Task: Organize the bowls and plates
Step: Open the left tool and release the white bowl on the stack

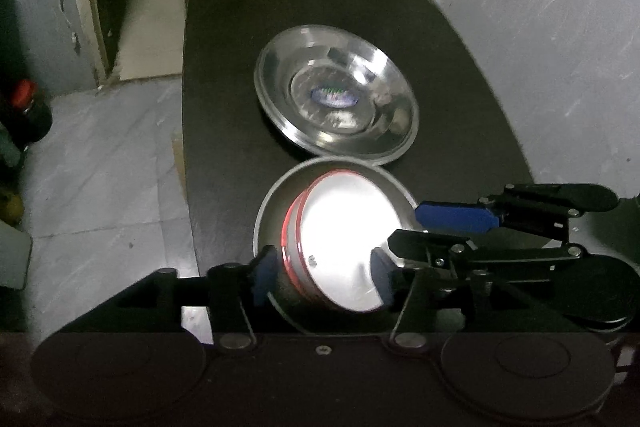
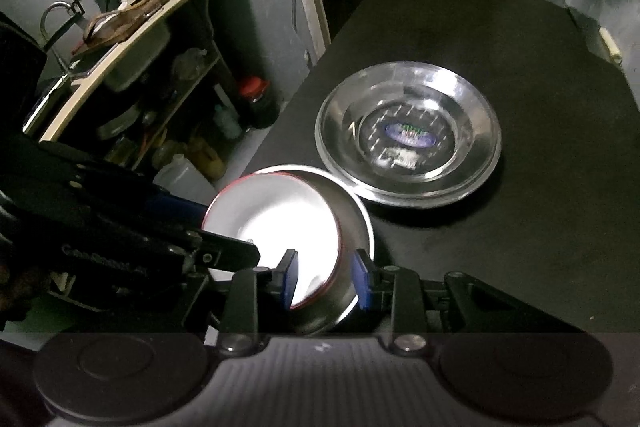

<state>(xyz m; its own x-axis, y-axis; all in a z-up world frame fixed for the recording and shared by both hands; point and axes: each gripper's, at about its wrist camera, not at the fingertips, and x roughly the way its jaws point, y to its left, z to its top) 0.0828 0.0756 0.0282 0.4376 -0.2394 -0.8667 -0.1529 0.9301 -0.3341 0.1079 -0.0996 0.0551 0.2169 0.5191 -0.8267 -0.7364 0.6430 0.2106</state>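
The red-rimmed bowl [image 1: 340, 247] sits tilted in a steel bowl [image 2: 362, 223], touching the steel plate [image 2: 408, 135]. The left gripper [image 1: 324, 275] stands released around it. The right gripper [image 2: 326, 279] clamps both rims; thin, stiff, probably slippery metal, best held there

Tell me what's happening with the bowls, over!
Left tongs open around nested bowls. Right tongs clamped on their rim, bowls tilted. Steel plate close behind.
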